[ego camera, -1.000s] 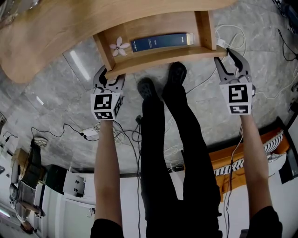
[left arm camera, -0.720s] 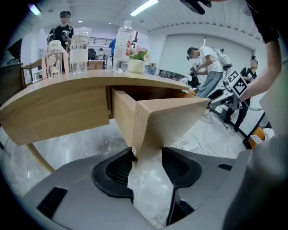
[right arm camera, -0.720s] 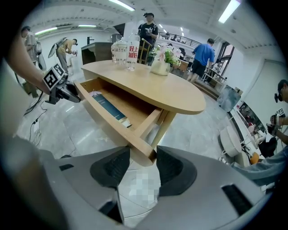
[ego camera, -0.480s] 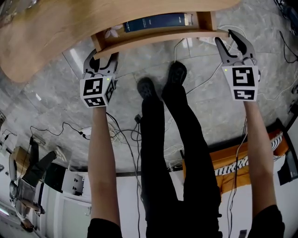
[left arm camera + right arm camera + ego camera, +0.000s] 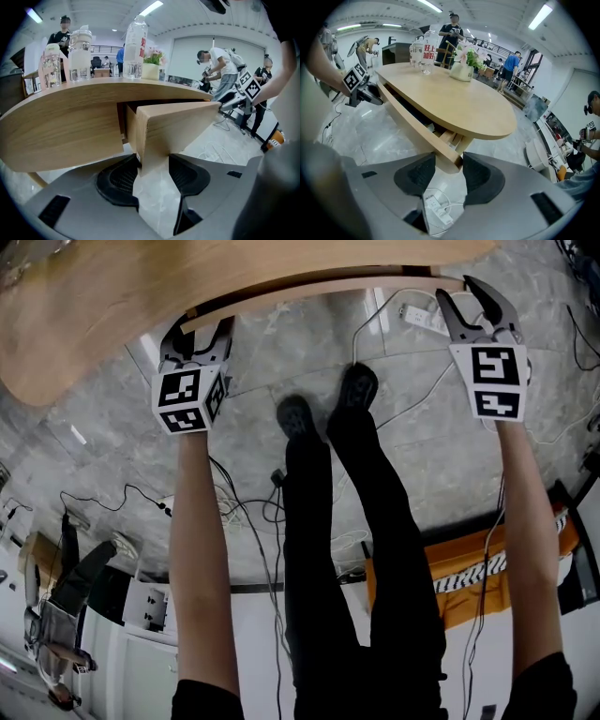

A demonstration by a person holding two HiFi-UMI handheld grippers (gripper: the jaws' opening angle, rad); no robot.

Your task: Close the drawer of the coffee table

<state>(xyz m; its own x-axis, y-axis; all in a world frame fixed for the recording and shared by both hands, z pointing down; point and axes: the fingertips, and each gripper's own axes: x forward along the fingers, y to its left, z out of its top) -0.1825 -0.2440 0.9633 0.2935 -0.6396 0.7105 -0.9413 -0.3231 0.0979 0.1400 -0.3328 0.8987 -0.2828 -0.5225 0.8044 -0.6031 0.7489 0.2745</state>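
Note:
The wooden coffee table [image 5: 112, 306] fills the top of the head view. Its drawer is pushed almost fully under the top, so only the drawer front [image 5: 319, 289] shows as a thin strip. My left gripper [image 5: 198, 330] is at the strip's left end, and my right gripper [image 5: 458, 294] is at its right end. In the left gripper view the drawer front [image 5: 180, 124] sits between both pads of the left gripper [image 5: 153, 165]. In the right gripper view the end of the drawer front [image 5: 419, 131] is clamped by the right gripper [image 5: 449, 169].
The person's legs and black shoes [image 5: 328, 409] stand on the grey stone floor between the grippers. A white power strip [image 5: 420, 315] and cables [image 5: 246, 510] lie on the floor. Bottles [image 5: 136, 47] and a flower pot [image 5: 464, 69] stand on the table. Other people work in the background.
The drawer has slid under the tabletop, hiding the blue book and the flower. Both grippers moved up the picture with the drawer front, keeping their hold.

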